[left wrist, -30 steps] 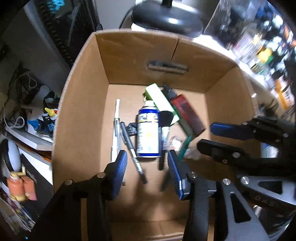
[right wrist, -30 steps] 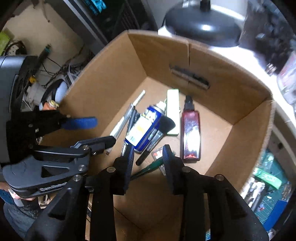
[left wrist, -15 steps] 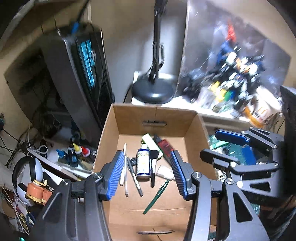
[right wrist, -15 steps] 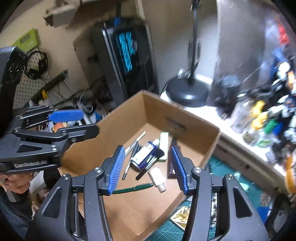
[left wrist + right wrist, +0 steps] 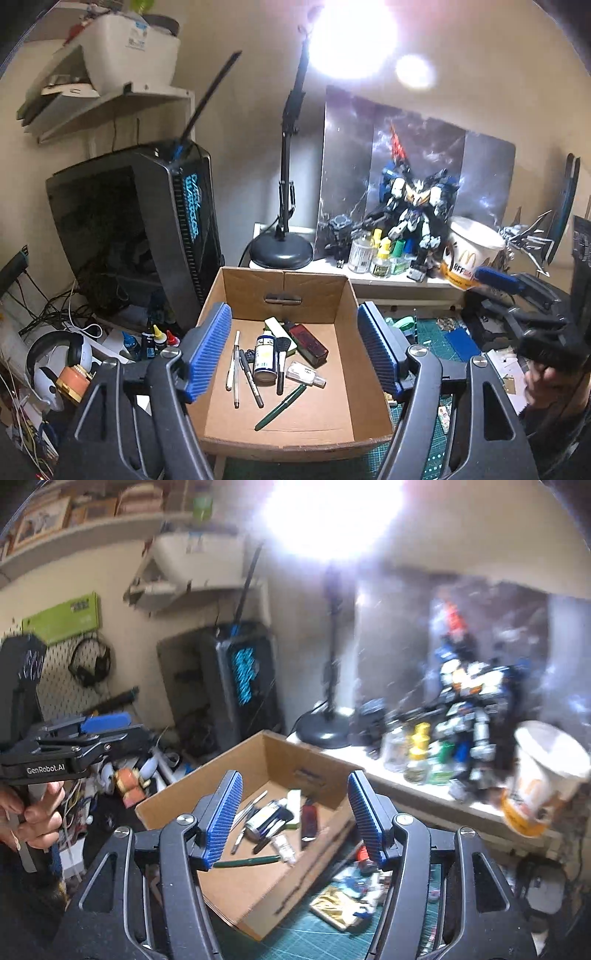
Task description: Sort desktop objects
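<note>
Cardboard box [image 5: 295, 373] sits low in the middle of the left wrist view, open at the top, with the sorted desktop things lying on its floor: a blue-and-white spray can [image 5: 266, 356] near the centre, a dark red bottle [image 5: 308, 341] tilted to its right, a white-and-green block [image 5: 277, 326] behind them, two pens [image 5: 235, 365] along the left side, a black marker [image 5: 251, 376], a small clear bottle [image 5: 306, 374] and a green pen [image 5: 280, 401] lying slantwise nearest the lower edge. Left gripper [image 5: 293, 354] frames the box from below, its blue pads spread and still widening, with nothing between them — the box contents only show through the gap. Right gripper [image 5: 293, 818] does the same in the right wrist view, jaws opening and empty, the box seen cornerwise at lower centre of that frame. At the left edge of the right wrist view a hand [image 5: 31, 816] grips the handle of the left gripper. Behind the box, a black lamp base [image 5: 281, 253] stands on a white shelf [image 5: 388, 282], beside small paint bottles [image 5: 380, 254], a robot model figure [image 5: 413, 206] and a paper cup [image 5: 469, 254]. A dark computer tower [image 5: 136, 236] fills the left of the frame; a green cutting mat [image 5: 332, 941] lies under the box toward the lower right.
</note>
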`<state>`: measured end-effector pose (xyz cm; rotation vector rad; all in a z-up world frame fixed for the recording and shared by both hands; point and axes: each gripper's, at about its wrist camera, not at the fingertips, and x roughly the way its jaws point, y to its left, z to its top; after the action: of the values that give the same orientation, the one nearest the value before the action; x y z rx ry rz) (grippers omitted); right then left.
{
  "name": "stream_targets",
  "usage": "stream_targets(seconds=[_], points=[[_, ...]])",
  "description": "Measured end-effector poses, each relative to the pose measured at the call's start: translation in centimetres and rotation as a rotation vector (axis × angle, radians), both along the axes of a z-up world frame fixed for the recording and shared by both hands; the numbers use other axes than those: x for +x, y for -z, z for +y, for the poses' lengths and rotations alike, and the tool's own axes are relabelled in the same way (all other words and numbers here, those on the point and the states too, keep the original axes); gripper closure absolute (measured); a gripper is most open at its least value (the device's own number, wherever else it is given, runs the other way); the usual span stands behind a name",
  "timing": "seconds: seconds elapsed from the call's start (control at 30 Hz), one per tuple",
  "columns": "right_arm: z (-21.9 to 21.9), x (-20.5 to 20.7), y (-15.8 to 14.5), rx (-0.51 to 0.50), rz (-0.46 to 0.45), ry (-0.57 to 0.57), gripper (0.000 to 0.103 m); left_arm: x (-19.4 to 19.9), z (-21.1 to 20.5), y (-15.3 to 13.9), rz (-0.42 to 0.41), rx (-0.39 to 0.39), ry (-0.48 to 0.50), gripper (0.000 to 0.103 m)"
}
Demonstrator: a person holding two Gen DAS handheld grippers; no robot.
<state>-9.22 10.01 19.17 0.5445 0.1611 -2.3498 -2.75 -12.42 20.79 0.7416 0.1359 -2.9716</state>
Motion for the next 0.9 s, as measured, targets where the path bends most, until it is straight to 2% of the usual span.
stream_targets(seconds=[0.13, 0.33, 0.4, 0.43, 0.73, 0.9], points=[[3.9, 2.5, -0.2, -0.064, 0.068, 0.080, 0.044, 2.4, 0.9, 1.0, 0.067, -0.003, 0.007, 0.026], [7.9, 6.0, 1.7, -0.087, 0.085, 0.174, 0.043, 5.0, 1.6, 4.0, 0.102, -0.009, 0.010, 0.026], [9.1, 7.0, 2.5, -0.094, 0.077, 0.204, 0.032, 5.7, 1.9, 5.2, 0.103, -0.010, 0.011, 0.026], [9.5, 7.6, 2.9, -0.094, 0.076, 0.221, 0.020, 6.0, 2.1, 5.8, 0.102, -0.010, 0.013, 0.026], [13.2, 11.9, 6.8, -0.090, 0.064, 0.346, 0.019, 8.2, 4.0, 10.6, 0.072, 0.065, 0.074, 0.026], [14.9, 13.5, 8.7, -0.071, 0.069, 0.403, 0.019, 8.8, 5.7, 12.7, 0.069, 0.055, 0.121, 0.026]])
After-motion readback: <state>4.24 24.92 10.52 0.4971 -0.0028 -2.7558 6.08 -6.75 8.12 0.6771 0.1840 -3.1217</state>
